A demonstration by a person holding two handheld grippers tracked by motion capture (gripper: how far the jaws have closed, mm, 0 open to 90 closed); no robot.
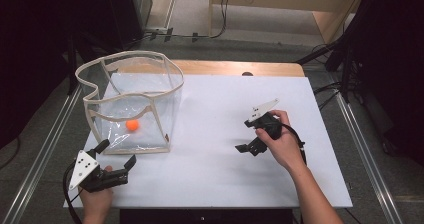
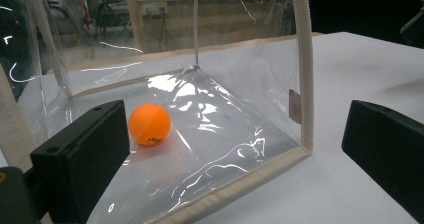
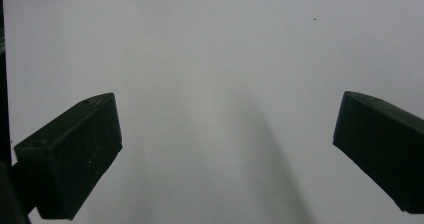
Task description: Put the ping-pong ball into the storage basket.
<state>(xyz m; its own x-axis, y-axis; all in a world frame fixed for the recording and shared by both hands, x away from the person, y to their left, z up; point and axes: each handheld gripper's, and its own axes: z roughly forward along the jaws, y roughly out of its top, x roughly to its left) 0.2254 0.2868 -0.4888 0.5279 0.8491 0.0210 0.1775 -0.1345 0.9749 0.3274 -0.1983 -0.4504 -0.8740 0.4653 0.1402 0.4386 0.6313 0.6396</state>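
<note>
Sitting on the white table (image 1: 225,134), toward its far-left part, is a clear plastic bag (image 1: 135,104) shaped like an open-topped box, with beige fabric trim along the rim and edges. Walls are see-through, shiny and creased, with glare streaks; rim is wavy, not square. One vertical trim strip runs up the near corner, with a small tan tab on it, seen in the left gripper view. Inside the bag, on its floor, lies an orange ball (image 1: 132,125), small and matte, with a faint dark print near its underside (image 2: 149,124). Ball sits toward the bag's near-left side in the high view, apart from the walls.

Left tongs (image 1: 118,153) are at the near-left table corner, just in front of the bag, held in the person's left hand (image 1: 97,196). Jaws wide apart, gripping nothing, aimed at the bag's lower front edge; whether a jaw touches the plastic, cannot tell.

Right tongs (image 1: 246,135) are over the bare middle-right of the table, well apart from the bag, held in the right hand (image 1: 280,139). Jaws spread wide, empty, looking down on plain white surface in the right gripper view (image 3: 227,121).

A wooden strip (image 1: 235,68) shows along the table's far edge.
</note>
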